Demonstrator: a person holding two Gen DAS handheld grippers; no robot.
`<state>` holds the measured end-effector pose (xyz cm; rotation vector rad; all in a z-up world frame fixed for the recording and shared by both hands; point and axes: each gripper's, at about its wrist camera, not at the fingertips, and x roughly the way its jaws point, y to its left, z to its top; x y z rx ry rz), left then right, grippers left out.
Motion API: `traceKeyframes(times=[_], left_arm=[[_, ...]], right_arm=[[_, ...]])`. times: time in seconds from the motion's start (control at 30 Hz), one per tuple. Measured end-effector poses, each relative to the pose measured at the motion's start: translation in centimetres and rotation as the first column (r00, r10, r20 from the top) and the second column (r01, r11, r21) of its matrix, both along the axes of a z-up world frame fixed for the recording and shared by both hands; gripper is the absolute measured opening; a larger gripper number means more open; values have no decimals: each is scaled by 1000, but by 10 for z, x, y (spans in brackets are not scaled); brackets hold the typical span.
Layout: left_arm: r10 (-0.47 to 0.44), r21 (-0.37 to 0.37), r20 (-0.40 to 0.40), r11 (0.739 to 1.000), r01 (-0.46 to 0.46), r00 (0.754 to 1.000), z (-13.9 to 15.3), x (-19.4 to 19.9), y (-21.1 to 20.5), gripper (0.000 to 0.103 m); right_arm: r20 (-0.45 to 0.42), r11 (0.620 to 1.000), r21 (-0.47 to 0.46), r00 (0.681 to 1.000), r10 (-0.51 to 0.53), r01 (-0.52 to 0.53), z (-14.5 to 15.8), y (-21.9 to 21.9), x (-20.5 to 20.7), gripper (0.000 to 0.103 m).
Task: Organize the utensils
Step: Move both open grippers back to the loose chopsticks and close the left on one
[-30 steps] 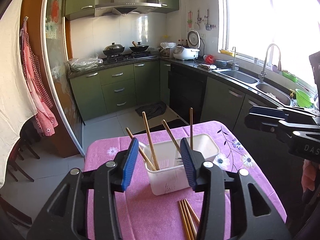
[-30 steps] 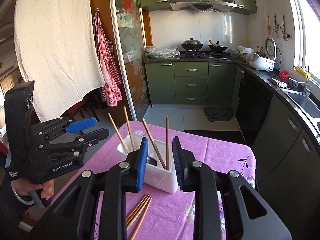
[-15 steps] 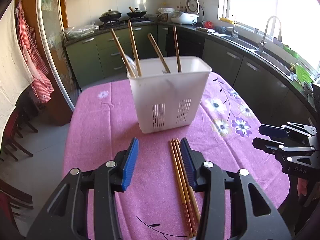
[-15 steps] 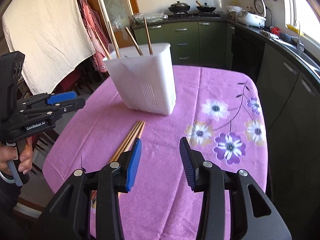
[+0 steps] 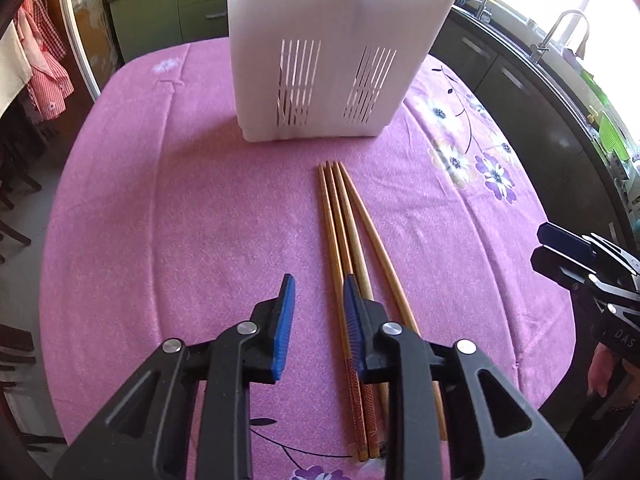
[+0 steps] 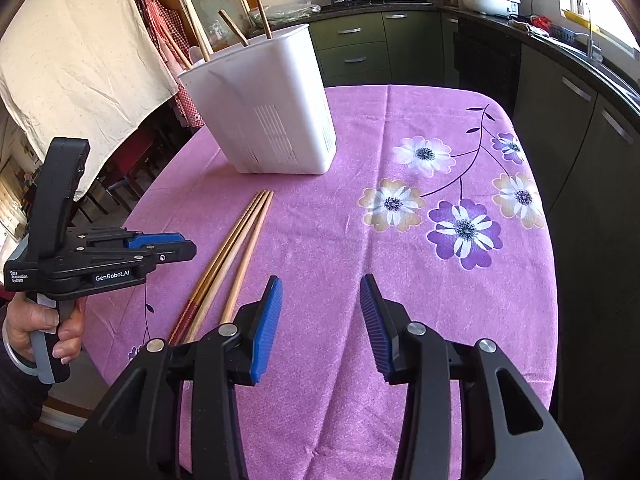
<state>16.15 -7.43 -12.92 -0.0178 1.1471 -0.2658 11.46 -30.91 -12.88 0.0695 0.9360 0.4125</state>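
Left tool (image 5: 319, 294): nearest item in the left wrist view, angled down over the bench (image 5: 160, 220). Blue pads stand a narrow gap apart and have just been closing. The leftmost of the loose chopsticks (image 5: 344, 240) passes between them; whether the pads press on it cannot be told, and the rest of the bundle runs under the right-hand finger.

Right tool (image 6: 320, 296): jaws apart, nothing between them, held above bare cloth to the right of the bundle. Its jaws have just been opening.

Loose chopsticks: four wooden sticks lying flat and side by side on the pink flowered tablecloth (image 6: 440, 200), thin tips toward the holder, two with dark red patterned butts at the near end. The right-most stick splays slightly away.

Utensil holder (image 5: 332, 60): white plastic, slotted wall, upright on the cloth just beyond the stick tips, not touching them. Several chopsticks (image 6: 262, 12) already stand in it, leaning.

Hand (image 6: 38, 328): grips the left tool's handle, seen in the right wrist view.

Background: green kitchen cabinets (image 6: 360, 44).
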Motion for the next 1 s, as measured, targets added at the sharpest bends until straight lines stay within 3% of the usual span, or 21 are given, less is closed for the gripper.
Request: traceKeyframes(times=[0.4, 0.93, 1.0], left_arm=[[-19, 22, -62, 1000, 20, 998, -14, 17, -13, 19], [-26, 106, -88, 994, 36, 996, -21, 41, -28, 19], [-29, 116, -88, 992, 39, 996, -22, 42, -27, 14]], right_arm=[[-25, 1000, 25, 1000, -1, 1, -5, -4, 3, 41], [-34, 999, 30, 999, 12, -11, -3, -3, 1, 41], [-35, 1000, 23, 999, 18, -18, -4, -1, 2, 41]])
